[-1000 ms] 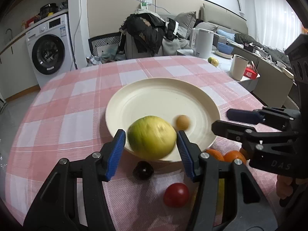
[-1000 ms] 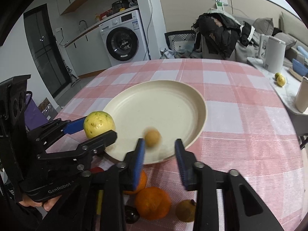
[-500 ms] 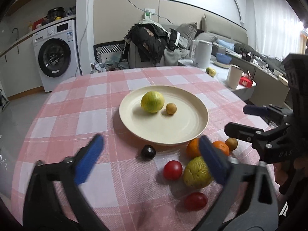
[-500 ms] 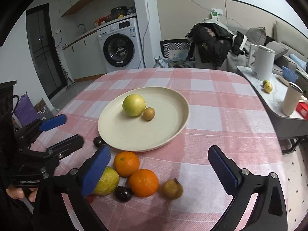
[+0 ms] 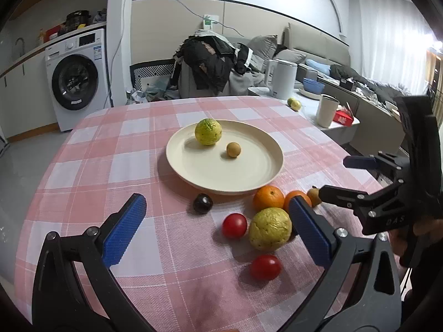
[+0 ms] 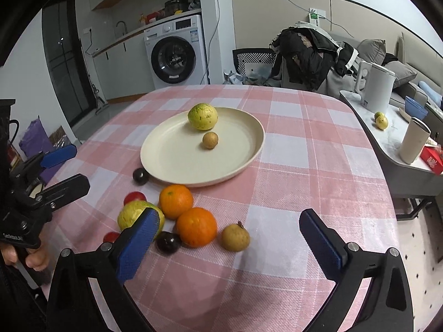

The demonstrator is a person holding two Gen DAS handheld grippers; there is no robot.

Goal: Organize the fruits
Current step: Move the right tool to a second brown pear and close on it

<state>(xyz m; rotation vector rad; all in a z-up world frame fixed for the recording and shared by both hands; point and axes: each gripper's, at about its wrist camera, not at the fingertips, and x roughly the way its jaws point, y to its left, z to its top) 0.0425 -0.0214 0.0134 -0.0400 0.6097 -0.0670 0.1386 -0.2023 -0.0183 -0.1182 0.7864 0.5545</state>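
Washing machine sits back left, then a pink checked tablecloth with a cream plate holding a green fruit and a small brown one. Remaining fruit, oranges included, sits loose in front. Kettle far right. Left gripper and right gripper both spread wide, holding nothing.

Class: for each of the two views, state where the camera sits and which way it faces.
Left wrist: on the left gripper, facing the plate; the right gripper shows at right.
Right wrist: on the right gripper, same heading; the left gripper and a hand show at left.
Shared: plate, fruits, washing machine.
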